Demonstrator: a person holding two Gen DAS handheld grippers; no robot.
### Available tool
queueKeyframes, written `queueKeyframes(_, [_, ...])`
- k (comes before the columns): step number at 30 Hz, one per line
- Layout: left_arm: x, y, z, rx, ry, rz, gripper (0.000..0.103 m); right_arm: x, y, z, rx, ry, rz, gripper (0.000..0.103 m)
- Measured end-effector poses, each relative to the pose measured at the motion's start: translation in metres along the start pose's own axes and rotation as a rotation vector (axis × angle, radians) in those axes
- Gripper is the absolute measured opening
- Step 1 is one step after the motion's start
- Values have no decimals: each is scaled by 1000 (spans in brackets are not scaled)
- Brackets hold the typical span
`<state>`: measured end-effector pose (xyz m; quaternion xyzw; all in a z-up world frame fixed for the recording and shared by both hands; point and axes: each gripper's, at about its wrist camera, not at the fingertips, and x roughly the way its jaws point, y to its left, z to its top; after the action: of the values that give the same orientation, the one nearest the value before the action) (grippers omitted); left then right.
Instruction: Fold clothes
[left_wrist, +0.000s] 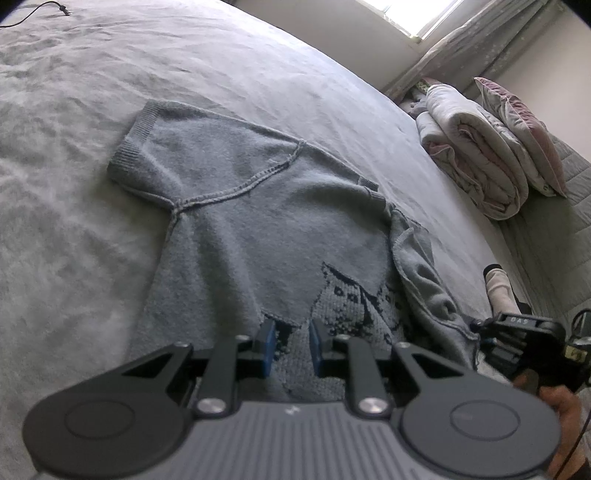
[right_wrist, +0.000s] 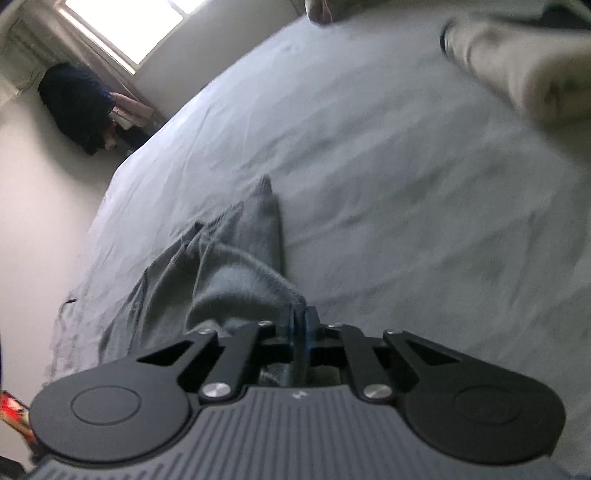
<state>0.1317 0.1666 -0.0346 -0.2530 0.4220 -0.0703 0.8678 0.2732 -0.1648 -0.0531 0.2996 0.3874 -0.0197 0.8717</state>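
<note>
Gripping hand: right gripper (right_wrist: 300, 332), jaws clamped on sweater (left_wrist: 258, 221) edge.
Left gripper (left_wrist: 291, 343): jaws apart above sweater.
Surface: bed (left_wrist: 221, 66).

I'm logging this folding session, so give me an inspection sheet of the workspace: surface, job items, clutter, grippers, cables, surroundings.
Surface: bed sheet, grey, wrinkled.
Job's things: blue-grey knit sweater lying mostly flat, short sleeve spread out, dark knitted pattern near the hem; its far side is bunched and lifted.
Clutter: rolled duvet and pillow at the bed's edge.
Grippers: left gripper open, over the sweater's pattern; right gripper shut on a fold of the sweater.
Cables: dark cable on the sheet's far corner.
Surroundings: window, curtain, dark bundle of clothing in the right wrist view.
</note>
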Motion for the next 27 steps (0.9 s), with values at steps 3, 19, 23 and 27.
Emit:
queueKeyframes(3, [0, 1, 0, 3, 0, 3, 19, -9, 6, 8, -53, -45, -57, 7])
queueKeyframes(19, [3, 1, 0, 6, 5, 7, 19, -25, -8, 78, -360, -290, -623, 6])
queueKeyframes(23, [4, 1, 0, 6, 7, 8, 19, -11, -19, 78, -356, -263, -667, 6])
queueKeyframes(27, [4, 2, 0, 5, 10, 9, 19, -11, -28, 74, -301, -236, -617, 13])
